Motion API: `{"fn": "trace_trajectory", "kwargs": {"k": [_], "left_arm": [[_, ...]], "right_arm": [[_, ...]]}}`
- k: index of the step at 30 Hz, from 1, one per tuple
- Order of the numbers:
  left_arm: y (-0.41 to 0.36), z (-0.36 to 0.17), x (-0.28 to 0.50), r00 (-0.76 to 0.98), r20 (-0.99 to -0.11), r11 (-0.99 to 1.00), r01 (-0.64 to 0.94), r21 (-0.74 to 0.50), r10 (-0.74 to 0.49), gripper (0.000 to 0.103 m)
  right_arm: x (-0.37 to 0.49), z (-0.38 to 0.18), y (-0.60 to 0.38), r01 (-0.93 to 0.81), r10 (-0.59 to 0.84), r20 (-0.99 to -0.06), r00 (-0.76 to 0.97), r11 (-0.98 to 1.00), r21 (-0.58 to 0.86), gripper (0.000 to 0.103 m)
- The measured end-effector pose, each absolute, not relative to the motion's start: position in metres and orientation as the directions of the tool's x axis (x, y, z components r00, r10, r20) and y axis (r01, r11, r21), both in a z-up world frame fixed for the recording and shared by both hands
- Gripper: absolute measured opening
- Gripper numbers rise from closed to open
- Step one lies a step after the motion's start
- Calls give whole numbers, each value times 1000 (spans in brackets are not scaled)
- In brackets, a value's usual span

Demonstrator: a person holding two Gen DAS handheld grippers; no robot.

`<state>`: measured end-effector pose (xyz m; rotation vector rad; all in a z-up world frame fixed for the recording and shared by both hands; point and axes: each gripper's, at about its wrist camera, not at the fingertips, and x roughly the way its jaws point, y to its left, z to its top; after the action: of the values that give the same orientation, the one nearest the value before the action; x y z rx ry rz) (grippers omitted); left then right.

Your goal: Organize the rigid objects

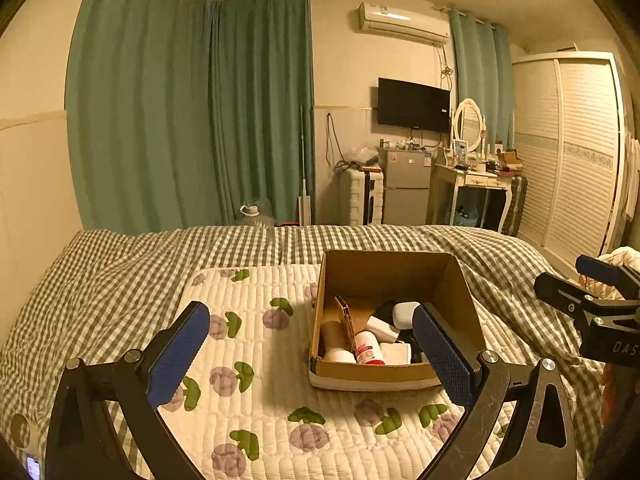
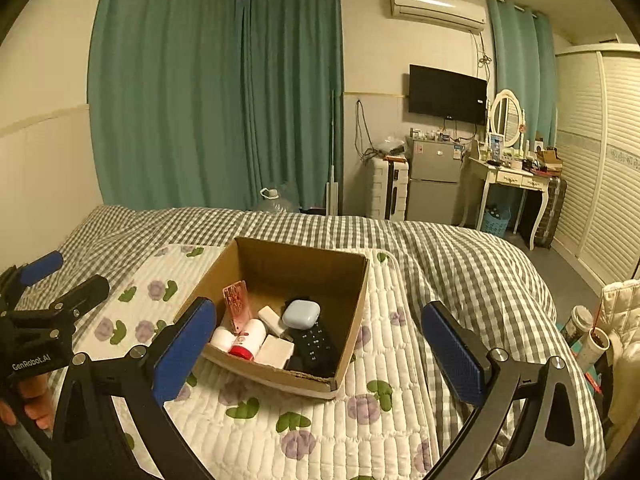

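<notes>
Cardboard box (image 2: pixel 280 376) lies ahead between both grippers' wide-open jaws, untouched.

Home bedroom: grey-and-white checked bed cover (image 1: pixel 120 264), teal floor-length curtains (image 1: pixel 180 112), white louvred wardrobe (image 1: pixel 572 152), white oval-mirrored dressing table (image 2: pixel 508 176).

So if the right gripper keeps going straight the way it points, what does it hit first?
Most likely the cardboard box, near its right wall. The right gripper is open and empty, aimed slightly downward at that side, with only quilt before it. Depth is hard to judge here.
</notes>
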<state>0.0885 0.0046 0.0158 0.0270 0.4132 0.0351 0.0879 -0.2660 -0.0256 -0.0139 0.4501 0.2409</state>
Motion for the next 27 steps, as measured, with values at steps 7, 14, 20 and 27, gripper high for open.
{"fn": "trace_trajectory", "kwargs": {"k": [7,14,20,27], "left_arm": [[3,15,89,913,-407,999,-20,40,35,103],[3,15,89,910,-414,999,-17,33,30,103],[2,16,88,910,-414,999,-13,34,26,103],[3,16,88,908,-419,1000,-11,28,21,103]], "right_arm": [[89,-27,-268,-227,224,-445,867,973,47,103],[87,-28,-264,-233,229,-448,864,971,47,103],[86,-28,-263,-232,228,-448,864,972,47,103],[85,-28,-262,-236,230,-454,861,971,44,103]]}}
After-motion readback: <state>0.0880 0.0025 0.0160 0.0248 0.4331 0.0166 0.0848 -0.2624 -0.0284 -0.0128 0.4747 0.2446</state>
